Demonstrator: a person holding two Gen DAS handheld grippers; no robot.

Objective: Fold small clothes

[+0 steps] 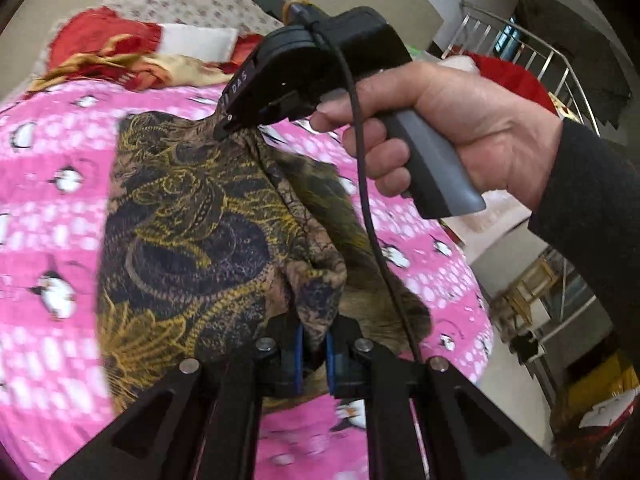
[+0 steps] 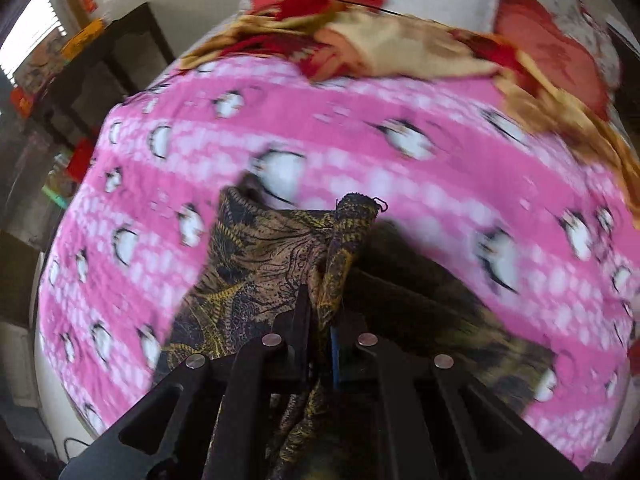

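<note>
A dark garment with a gold and brown paisley print (image 1: 188, 224) hangs over the pink penguin bedspread (image 1: 52, 184). My left gripper (image 1: 314, 354) is shut on a bunched near corner of it. My right gripper (image 1: 234, 126), held in a hand, is shut on the garment's far edge and lifts it. In the right wrist view my right gripper (image 2: 322, 320) pinches a fold of the same garment (image 2: 260, 256), which drapes left and down over the bedspread (image 2: 360, 152).
A red and gold blanket (image 1: 104, 52) and a white pillow (image 1: 196, 40) lie at the head of the bed. A metal railing (image 1: 532, 60) stands at the right. A dark shelf (image 2: 100, 64) stands left of the bed.
</note>
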